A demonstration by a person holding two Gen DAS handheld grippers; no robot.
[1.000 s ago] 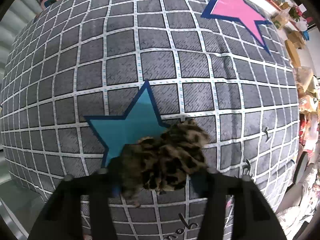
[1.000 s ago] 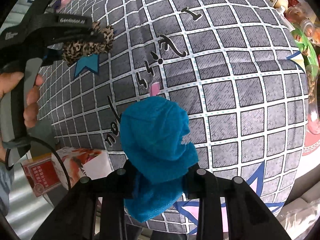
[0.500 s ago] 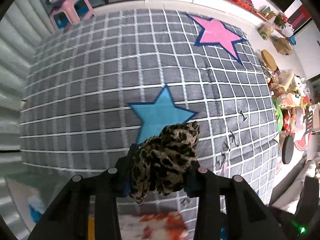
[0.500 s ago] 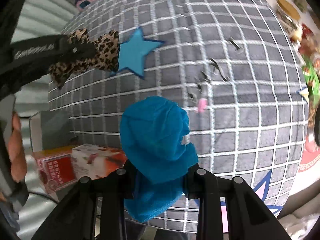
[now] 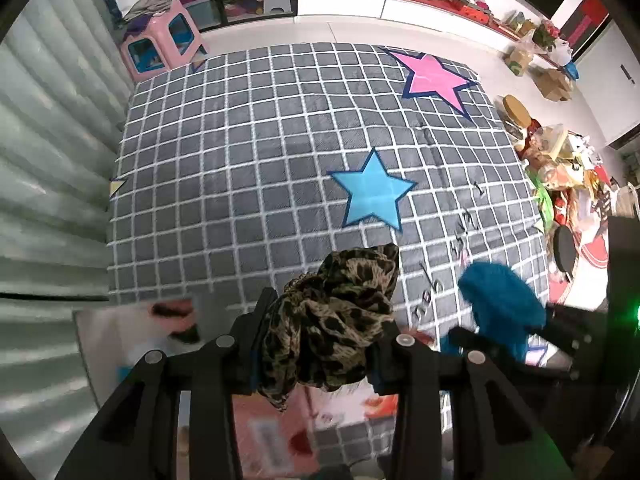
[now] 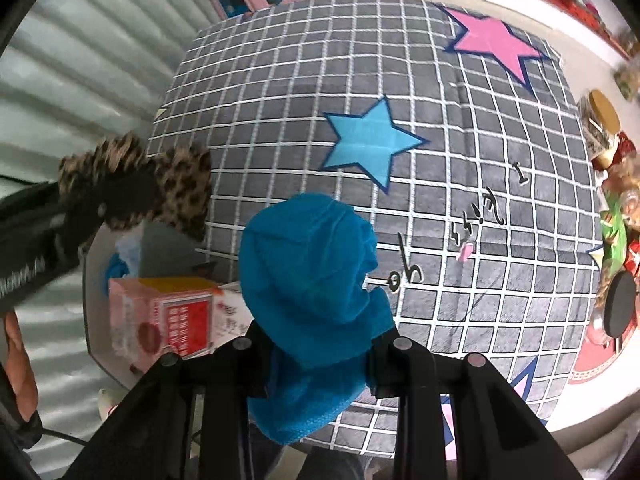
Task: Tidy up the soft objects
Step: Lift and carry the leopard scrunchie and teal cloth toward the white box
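My left gripper (image 5: pixel 316 340) is shut on a bunched leopard-print cloth (image 5: pixel 340 312) and holds it high above the near edge of a grey checked blanket (image 5: pixel 240 152). My right gripper (image 6: pixel 316 340) is shut on a crumpled blue cloth (image 6: pixel 312 280), also lifted clear of the blanket. In the right wrist view the left gripper (image 6: pixel 116 200) and its leopard-print cloth (image 6: pixel 180 188) hang at the left, over the blanket's edge. In the left wrist view the blue cloth (image 5: pixel 500 300) shows at the lower right.
A red and white cardboard box (image 6: pixel 172 316) lies on the floor below the grippers, beside the blanket. The blanket bears a blue star (image 5: pixel 372 192) and a pink star (image 5: pixel 432 76). A pink stool (image 5: pixel 160 40) stands at the far corner. Clutter (image 5: pixel 560 168) lines the right side.
Both grippers have risen well above the blanket and drawn back toward its near edge, each still holding its cloth. The box and floor have come into view beneath them.
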